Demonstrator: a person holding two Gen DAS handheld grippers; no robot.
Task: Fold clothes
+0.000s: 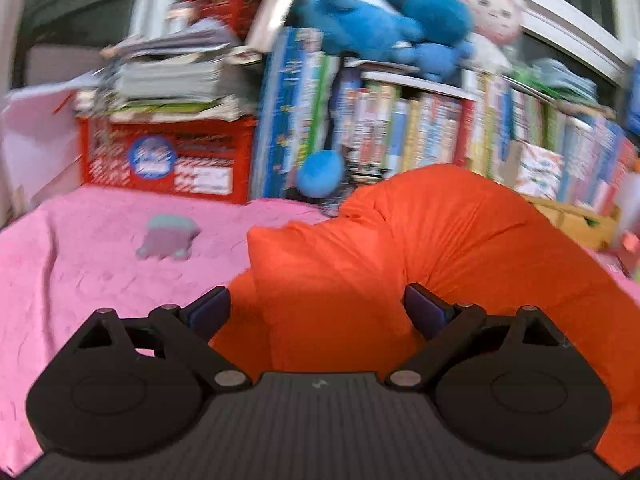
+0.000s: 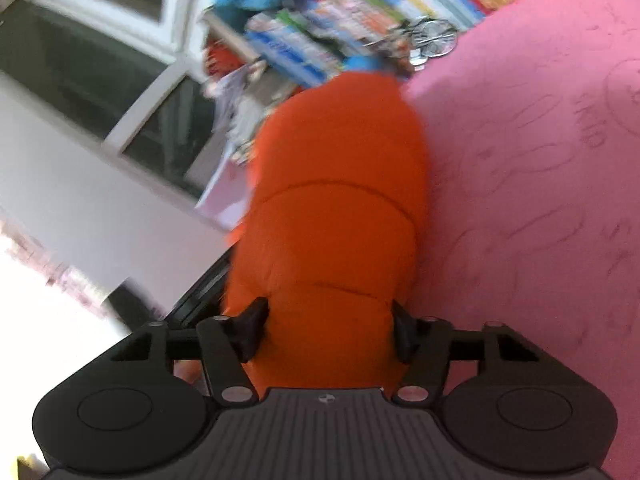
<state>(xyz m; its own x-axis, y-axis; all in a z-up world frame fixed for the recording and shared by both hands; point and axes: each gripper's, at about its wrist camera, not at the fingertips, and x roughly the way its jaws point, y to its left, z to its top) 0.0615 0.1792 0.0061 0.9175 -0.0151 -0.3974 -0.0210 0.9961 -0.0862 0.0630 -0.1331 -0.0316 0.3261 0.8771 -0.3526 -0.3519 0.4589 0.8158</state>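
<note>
An orange garment (image 1: 420, 248) lies bunched in a raised arch on the pink bedspread (image 1: 80, 280). My left gripper (image 1: 318, 312) is open, its fingers wide apart with orange cloth lying between them, not pinched. In the right wrist view the same orange garment (image 2: 340, 200) fills the gap of my right gripper (image 2: 326, 330) and stretches away from it. The right jaws stand fairly wide with the thick cloth bulging between them and touching both fingers. This view is tilted and blurred.
A red crate (image 1: 168, 156) with stacked papers and a row of books (image 1: 440, 132) line the far edge of the bed. Blue plush toys (image 1: 380, 12) and a doll sit on top. A small grey-pink toy (image 1: 168, 238) lies on the bedspread. A window (image 2: 120, 60) is left of the bed.
</note>
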